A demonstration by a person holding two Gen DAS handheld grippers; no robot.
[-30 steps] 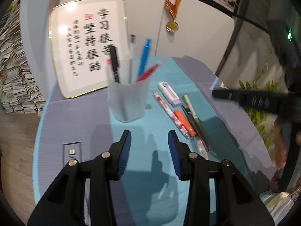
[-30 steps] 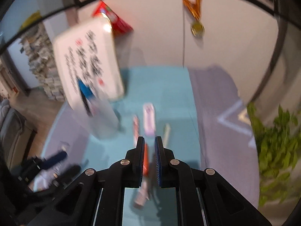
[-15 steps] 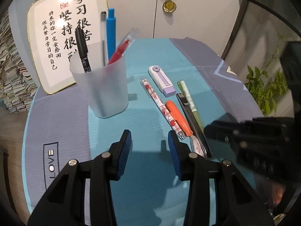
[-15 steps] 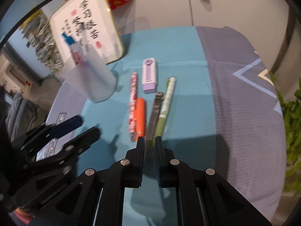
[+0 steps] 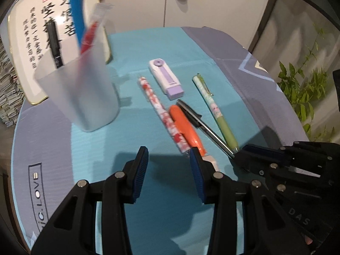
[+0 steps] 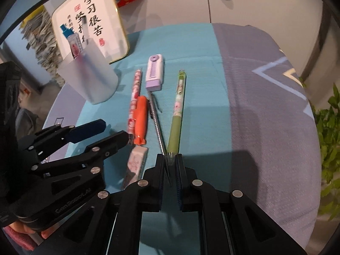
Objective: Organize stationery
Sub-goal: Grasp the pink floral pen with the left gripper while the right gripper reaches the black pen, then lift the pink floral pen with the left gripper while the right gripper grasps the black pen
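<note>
Right tongs (image 6: 170,159) tilted down over pens (image 6: 158,123)

We see bare teal mat (image 5: 102,144) before the frosted plastic pen cup (image 5: 85,97), giving free passage; beside it, the red-patterned pen (image 5: 161,110), orange marker (image 5: 187,127), black pen (image 5: 197,121) and green pen (image 5: 214,110) crowd together.
</note>
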